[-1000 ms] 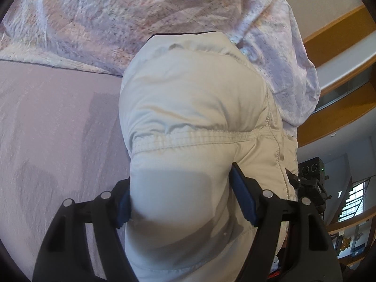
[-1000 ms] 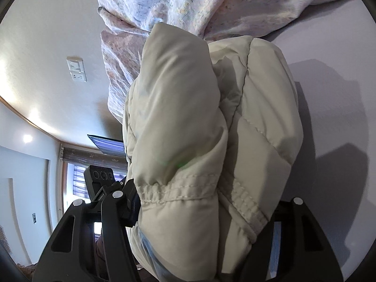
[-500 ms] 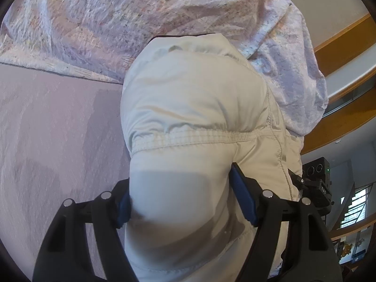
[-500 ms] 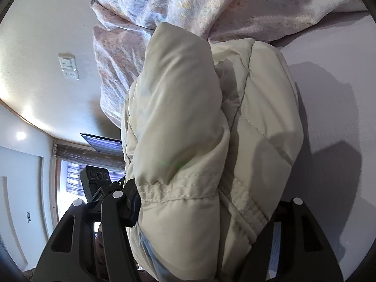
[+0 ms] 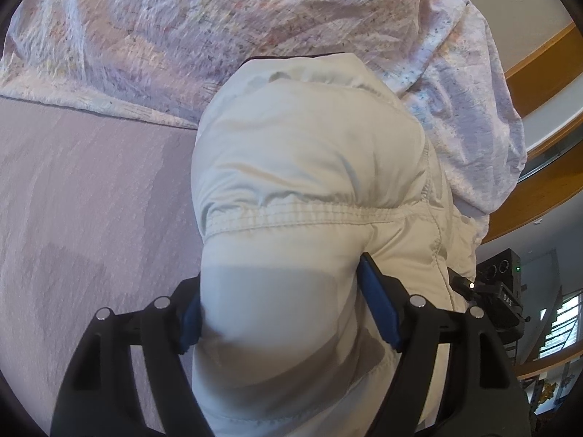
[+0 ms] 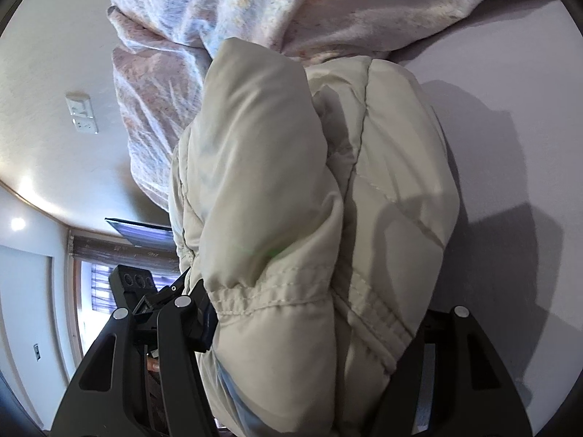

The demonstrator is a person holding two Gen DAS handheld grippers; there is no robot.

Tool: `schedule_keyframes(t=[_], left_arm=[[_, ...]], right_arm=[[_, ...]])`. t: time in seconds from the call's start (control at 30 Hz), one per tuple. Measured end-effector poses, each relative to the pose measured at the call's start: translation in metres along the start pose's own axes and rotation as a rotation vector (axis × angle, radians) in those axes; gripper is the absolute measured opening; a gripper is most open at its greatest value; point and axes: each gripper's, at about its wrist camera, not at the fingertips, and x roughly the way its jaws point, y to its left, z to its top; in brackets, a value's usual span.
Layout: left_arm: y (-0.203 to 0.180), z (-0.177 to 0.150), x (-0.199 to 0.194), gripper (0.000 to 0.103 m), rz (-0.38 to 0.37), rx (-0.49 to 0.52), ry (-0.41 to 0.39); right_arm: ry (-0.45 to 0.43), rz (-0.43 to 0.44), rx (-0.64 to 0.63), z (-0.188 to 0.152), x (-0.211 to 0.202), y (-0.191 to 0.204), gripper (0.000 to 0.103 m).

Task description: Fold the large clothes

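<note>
A puffy cream jacket (image 5: 309,153), folded into a thick bundle, is held between both grippers over a lilac bed sheet (image 5: 91,200). In the left wrist view my left gripper (image 5: 284,302) has its blue pads (image 5: 379,306) pressed against the bundle's sides below a stitched seam, and its jaws are opening slightly. In the right wrist view the same jacket (image 6: 273,182) fills the middle, with my right gripper (image 6: 317,324) shut on its lower end. The right finger there is mostly hidden by fabric.
A crumpled floral quilt (image 5: 218,29) lies just beyond the jacket, also seen as the quilt (image 6: 255,0) in the right view. A wooden headboard (image 5: 539,196) and wall bound the far side. Bare sheet (image 6: 510,164) lies beside the bundle, under its shadow.
The left view has drifted slightly toward the quilt, whose edge now sits lower in the picture. Both grippers have kept their hold on the jacket, and its shape is unchanged.
</note>
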Motion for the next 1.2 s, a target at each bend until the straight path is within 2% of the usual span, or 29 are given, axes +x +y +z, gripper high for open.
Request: schedule_keyframes(t=[0.2,0.27,0.43,0.5,0.7,0.87,1.03,1.13,1.2], left_arm=[[-0.004,0.001,0.003,0.077,0.049,0.012,-0.005],[-0.006,0.001,0.003,0.080,0.074,0.012,-0.008],[-0.012,0.004,0.002,0.085,0.122,0.021,-0.009],[-0.015,0.005,0.000,0.085,0.139,0.030,-0.011],[-0.024,0.005,-0.010,0.085,0.189,0.051,-0.033],[-0.040,0.001,-0.030,0.085,0.218,0.108,-0.102],[-0.071,-0.006,-0.051,0.085,0.239,0.239,-0.191],[-0.087,-0.011,-0.052,0.086,0.255,0.305,-0.214],[-0.092,-0.013,-0.048,0.086,0.262,0.328,-0.216]], right_arm=[[-0.025,-0.055,0.040,-0.010,0.002,-0.002,0.063],[-0.032,-0.080,0.053,-0.013,0.003,-0.003,0.067],[-0.061,-0.194,0.043,-0.018,0.009,0.010,0.085],[-0.070,-0.224,0.044,-0.019,0.007,0.014,0.087],[-0.091,-0.294,0.026,-0.024,-0.002,0.029,0.088],[-0.122,-0.363,0.001,-0.025,-0.018,0.042,0.088],[-0.232,-0.470,-0.052,-0.024,-0.050,0.060,0.089],[-0.303,-0.483,-0.106,-0.024,-0.067,0.076,0.089],[-0.312,-0.483,-0.177,-0.025,-0.065,0.092,0.085]])
